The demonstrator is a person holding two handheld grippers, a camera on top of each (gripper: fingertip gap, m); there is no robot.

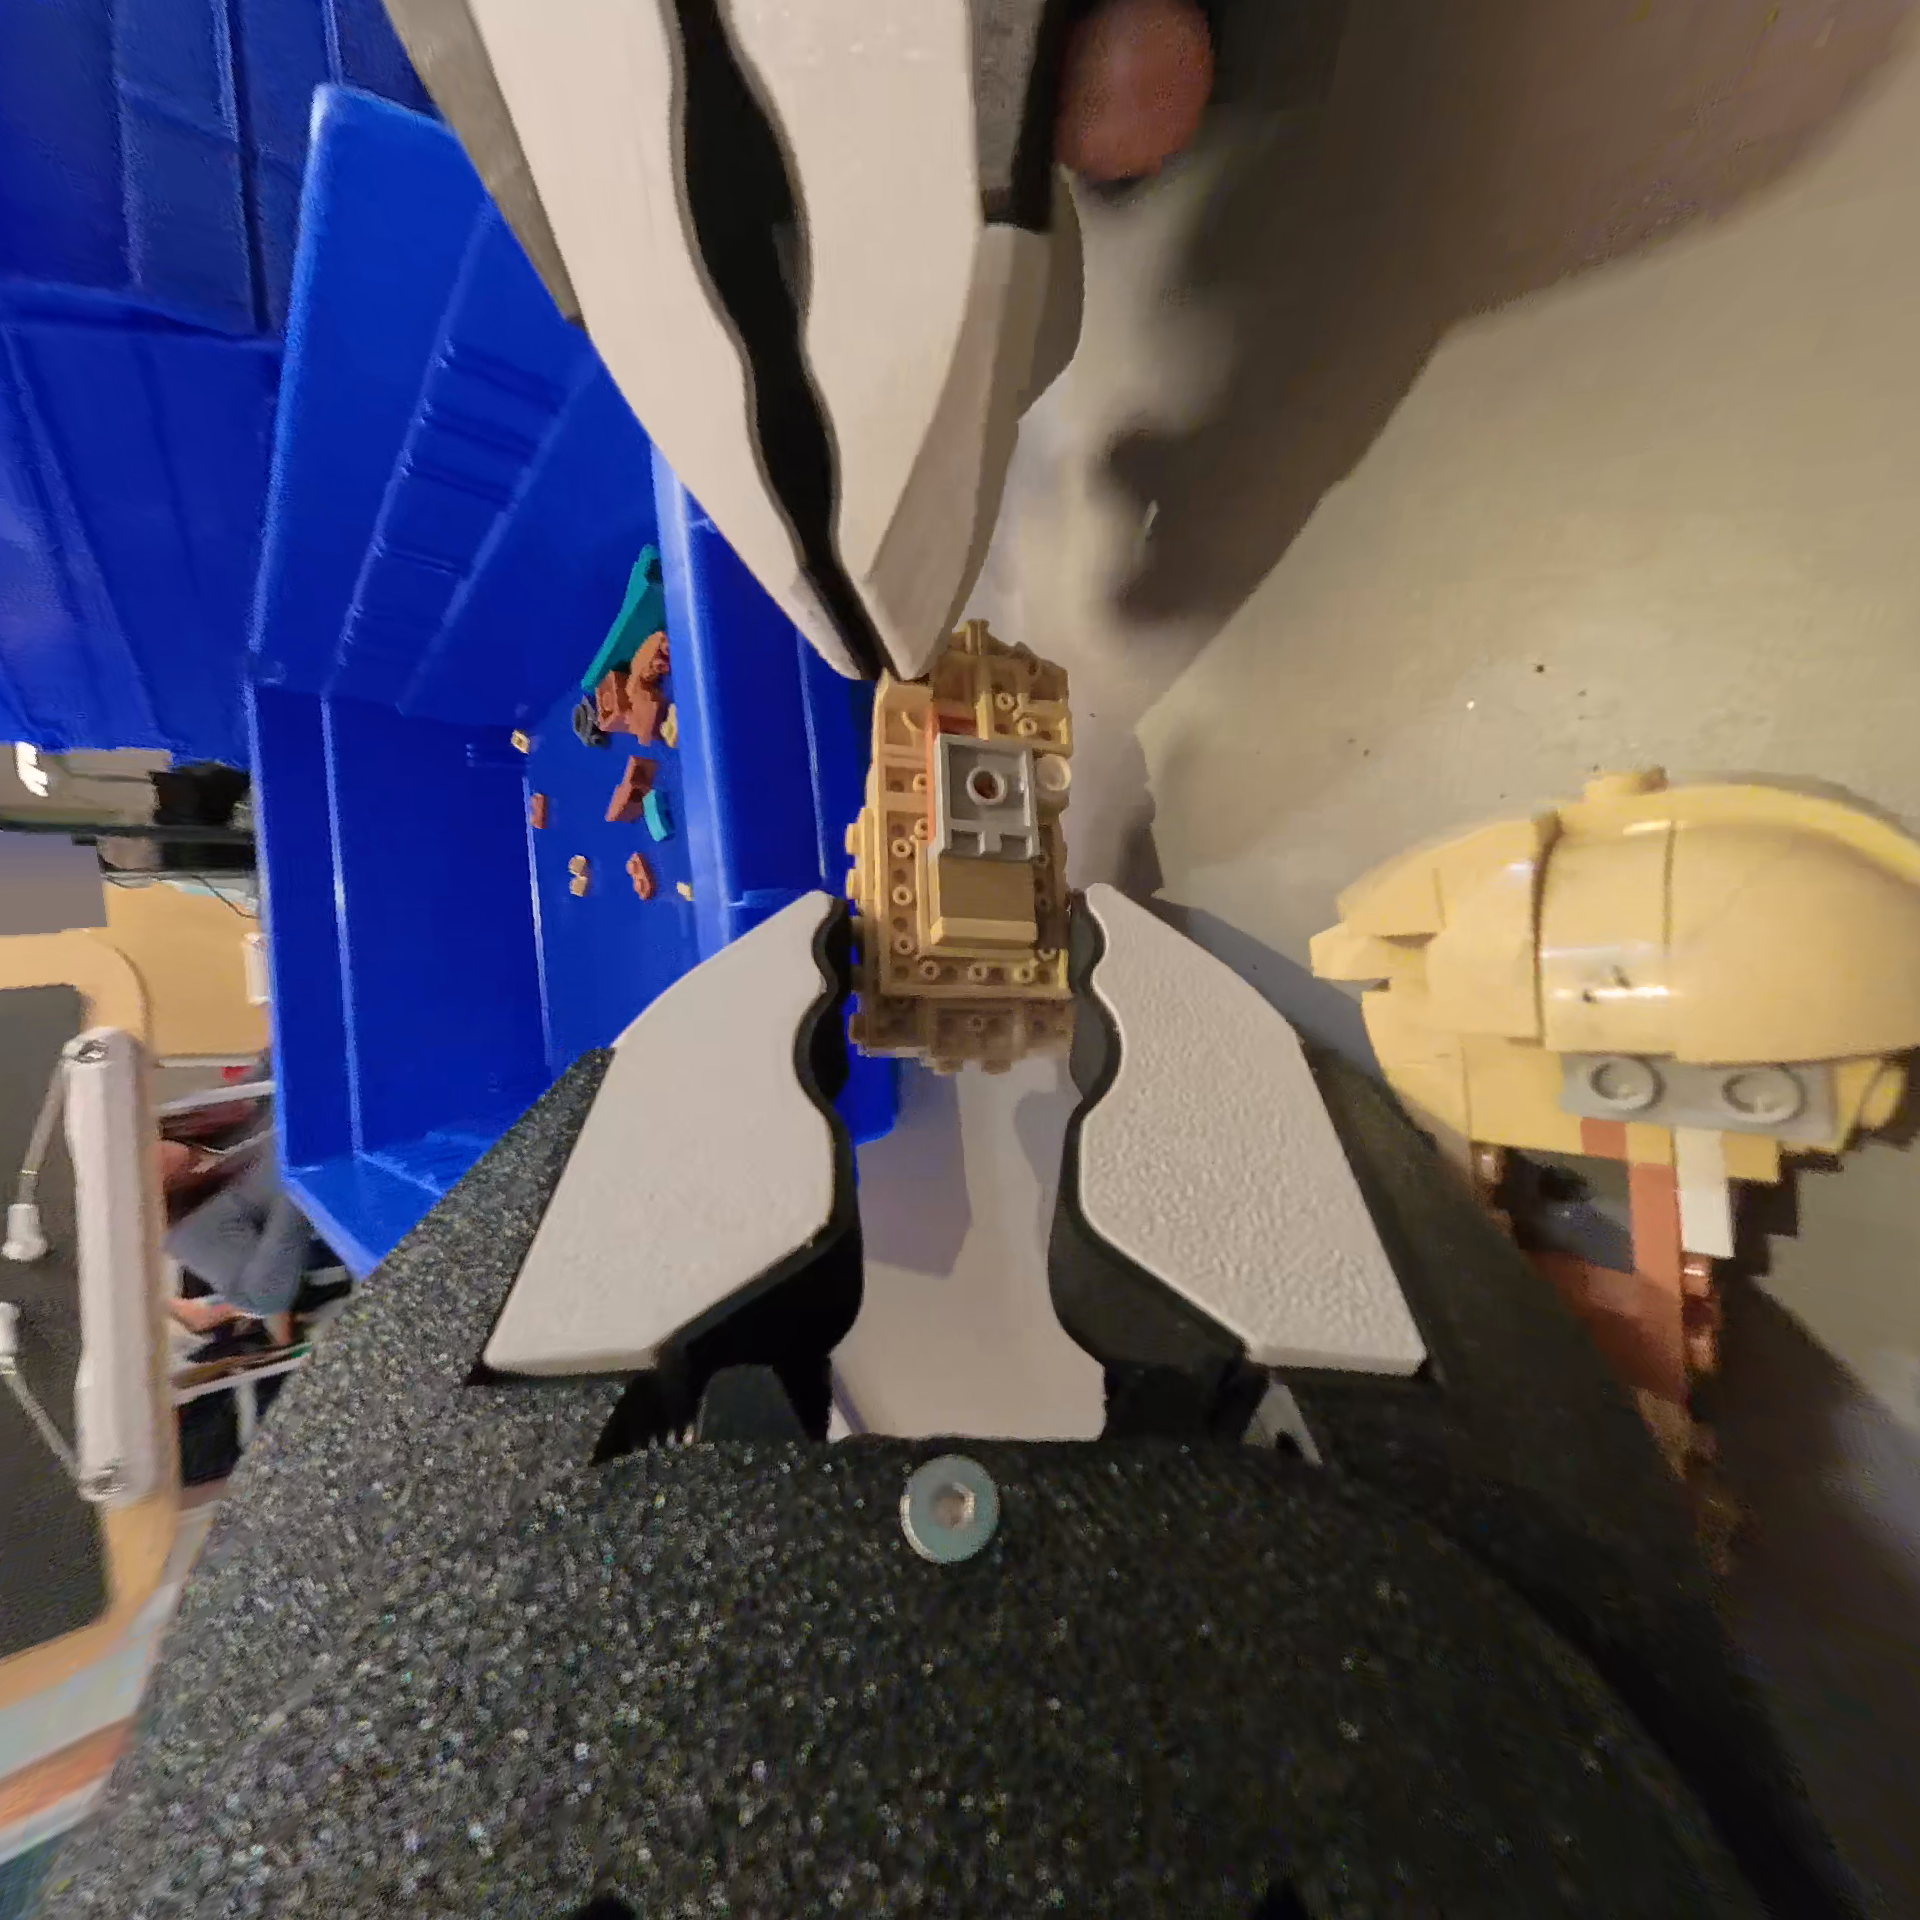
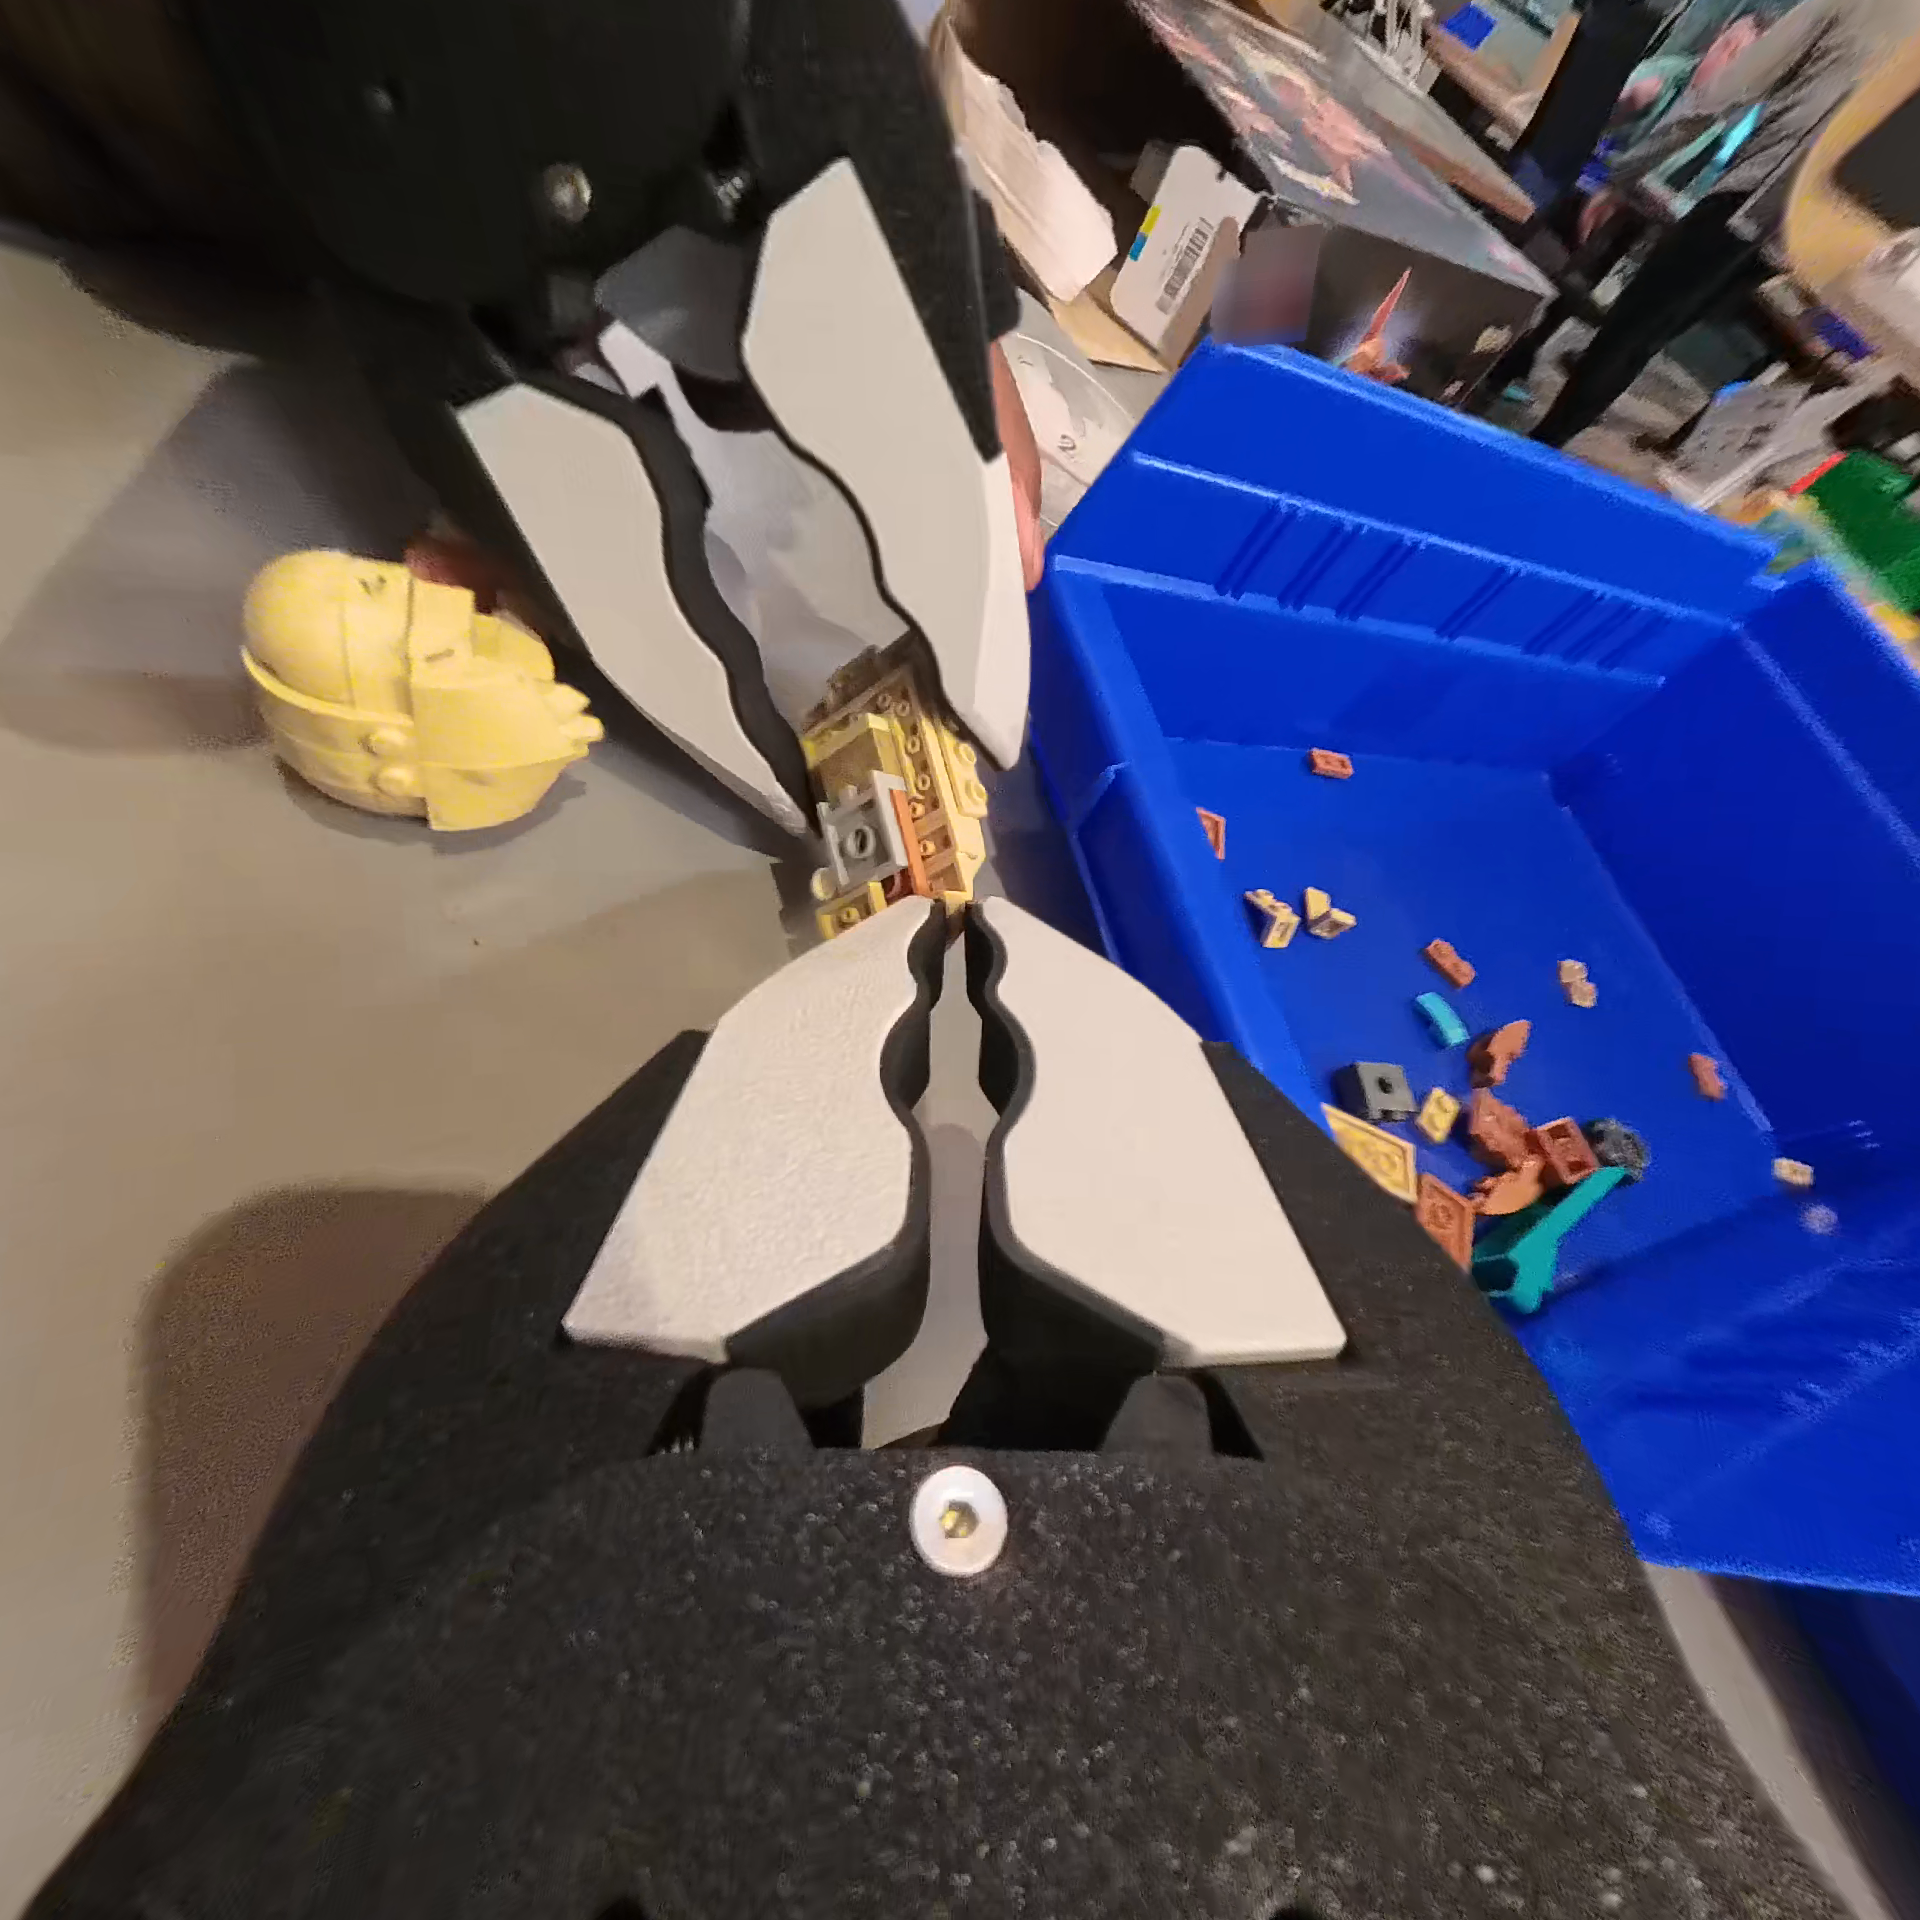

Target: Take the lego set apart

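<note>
- Left gripper [image 1: 961, 971] clamps tan brick block [image 1: 961, 894], held beside blue bin [image 1: 416, 520].
- Right gripper [image 2: 954, 914], nearly closed, pinches small tan piece on the block's edge.
- Loose bricks [image 2: 1507, 1122] lie in bin; tan dome [image 2: 405, 691] on table.

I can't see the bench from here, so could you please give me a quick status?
Left gripper clamps tan brick assembly. Right gripper pinches its edge. Blue bin alongside.

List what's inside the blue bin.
Inside the blue bin, loose small bricks lie scattered on its floor: reddish-brown pieces, tan ones, a dark grey one and teal pieces. The right gripper's body covers the bin's near corner.
</note>
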